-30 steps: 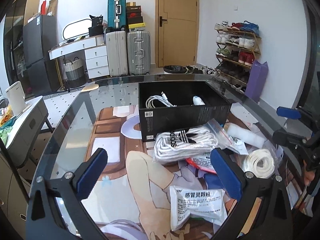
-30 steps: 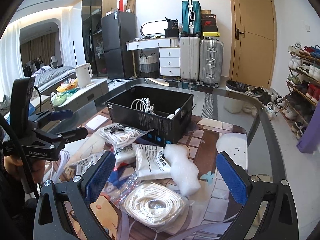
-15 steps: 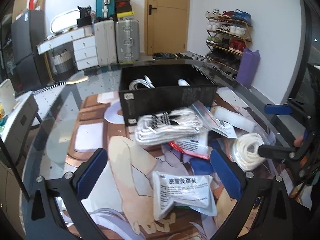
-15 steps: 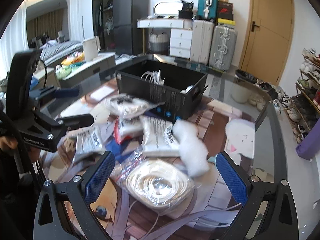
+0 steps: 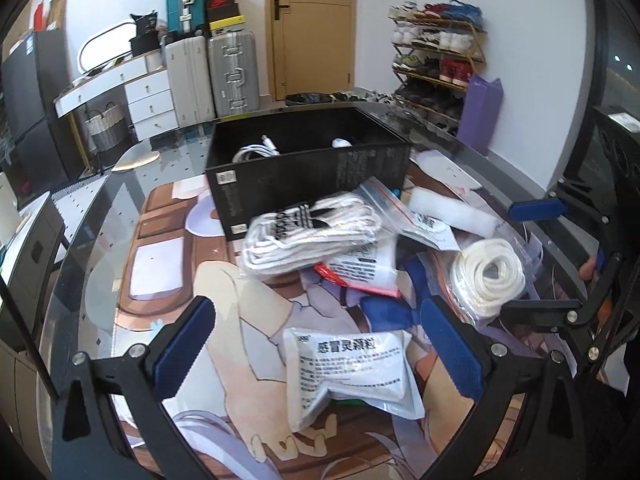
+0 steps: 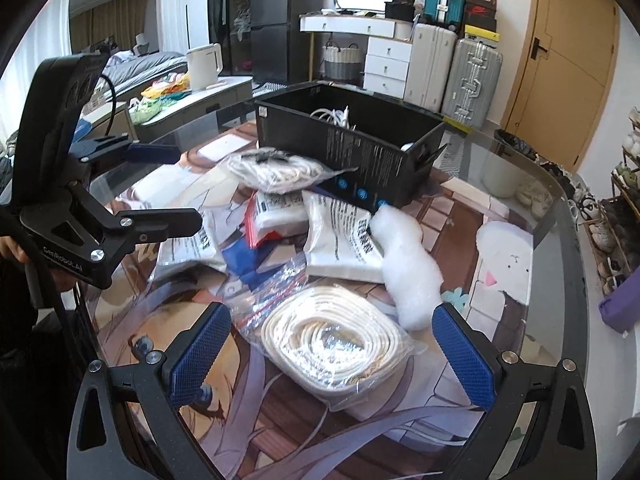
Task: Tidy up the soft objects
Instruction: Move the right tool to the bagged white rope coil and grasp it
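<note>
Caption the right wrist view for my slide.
Open right gripper above a bagged coil of white cord, black cardboard box beyond.

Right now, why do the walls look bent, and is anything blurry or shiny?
Left wrist view: fisheye lens bows the door and walls; the glass table reflects window light. Right wrist view: same curving, dark corners; the white wad looks slightly smeared, and the bag around the rope coil glints.

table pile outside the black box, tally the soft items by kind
bagged coil of white rope: 1
bagged white adidas socks: 1
white printed sachets: 3
white foam wad: 1
total: 6
</note>
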`<state>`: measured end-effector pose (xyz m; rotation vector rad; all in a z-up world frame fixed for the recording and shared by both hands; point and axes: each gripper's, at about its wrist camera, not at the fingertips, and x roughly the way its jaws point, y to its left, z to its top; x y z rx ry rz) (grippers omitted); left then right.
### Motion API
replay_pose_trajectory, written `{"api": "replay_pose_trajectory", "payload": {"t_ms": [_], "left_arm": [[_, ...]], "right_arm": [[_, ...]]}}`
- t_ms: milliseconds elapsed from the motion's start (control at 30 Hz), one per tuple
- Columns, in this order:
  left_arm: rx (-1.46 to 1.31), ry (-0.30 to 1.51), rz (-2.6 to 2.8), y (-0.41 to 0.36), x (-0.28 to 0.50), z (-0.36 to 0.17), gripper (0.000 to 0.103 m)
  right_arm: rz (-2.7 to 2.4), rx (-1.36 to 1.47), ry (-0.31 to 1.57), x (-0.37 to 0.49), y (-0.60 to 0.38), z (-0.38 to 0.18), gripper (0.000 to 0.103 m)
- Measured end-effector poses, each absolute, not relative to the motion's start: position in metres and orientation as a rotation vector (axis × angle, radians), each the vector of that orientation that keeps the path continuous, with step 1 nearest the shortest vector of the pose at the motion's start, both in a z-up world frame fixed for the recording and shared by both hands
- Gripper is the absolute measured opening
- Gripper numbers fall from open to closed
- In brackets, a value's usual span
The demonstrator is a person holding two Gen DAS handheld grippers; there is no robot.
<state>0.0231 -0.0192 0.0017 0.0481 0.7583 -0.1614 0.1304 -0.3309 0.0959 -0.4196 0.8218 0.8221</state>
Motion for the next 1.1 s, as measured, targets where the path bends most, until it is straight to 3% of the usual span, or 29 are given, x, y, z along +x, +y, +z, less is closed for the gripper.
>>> {"api": "replay_pose_trajectory", "payload": {"t_ms": [1100], "left_arm": [[0.109, 0.87, -0.254, -0.028, 0.02, -0.009, 0.103]], "right_arm": [[0.921, -0.369, 0.927, 0.132, -0.325, 0.071, 0.102]]}}
